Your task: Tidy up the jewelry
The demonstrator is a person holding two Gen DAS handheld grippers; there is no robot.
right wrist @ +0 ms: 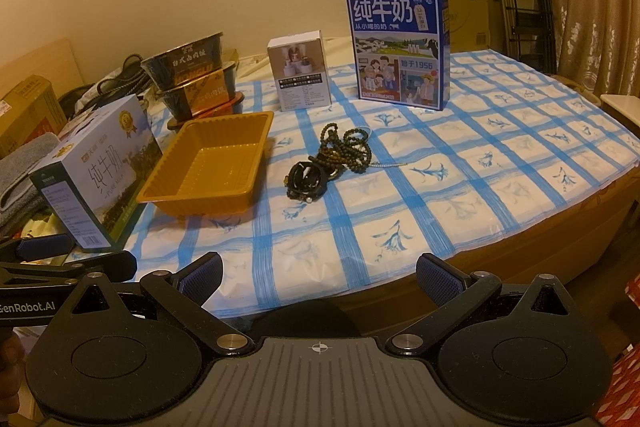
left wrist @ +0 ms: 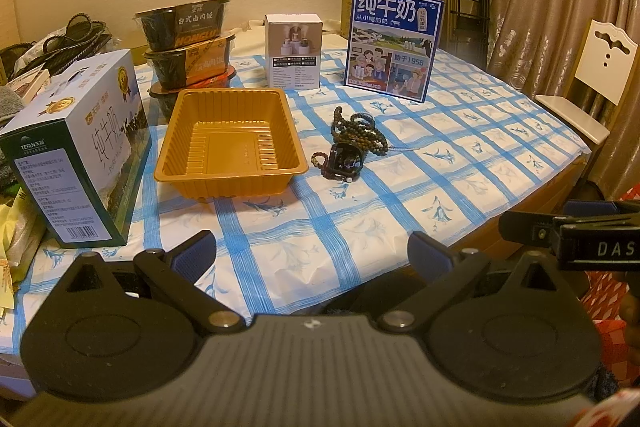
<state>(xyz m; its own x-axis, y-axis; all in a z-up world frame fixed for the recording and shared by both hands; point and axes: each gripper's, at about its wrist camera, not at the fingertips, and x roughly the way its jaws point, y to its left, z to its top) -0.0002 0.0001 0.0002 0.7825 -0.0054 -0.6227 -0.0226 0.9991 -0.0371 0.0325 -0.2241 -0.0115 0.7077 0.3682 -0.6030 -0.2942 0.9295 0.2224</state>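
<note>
- Left wrist view: the left gripper (left wrist: 312,251) sits at the bottom of the frame, jaws spread wide, holding nothing.
- The pile of bead bracelets (left wrist: 354,139) lies in the middle of the frame on the blue checked tablecloth (left wrist: 460,147), just right of the orange plastic tray (left wrist: 228,143).
- The green milk box (left wrist: 80,151) stands at the left of the frame.
- The right gripper (left wrist: 576,227) pokes in at the right edge.
- Right wrist view: the right gripper (right wrist: 318,277) is at the bottom, jaws spread wide, holding nothing.
- The blue milk carton (right wrist: 400,51) stands in the upper middle, behind the beads.
</note>
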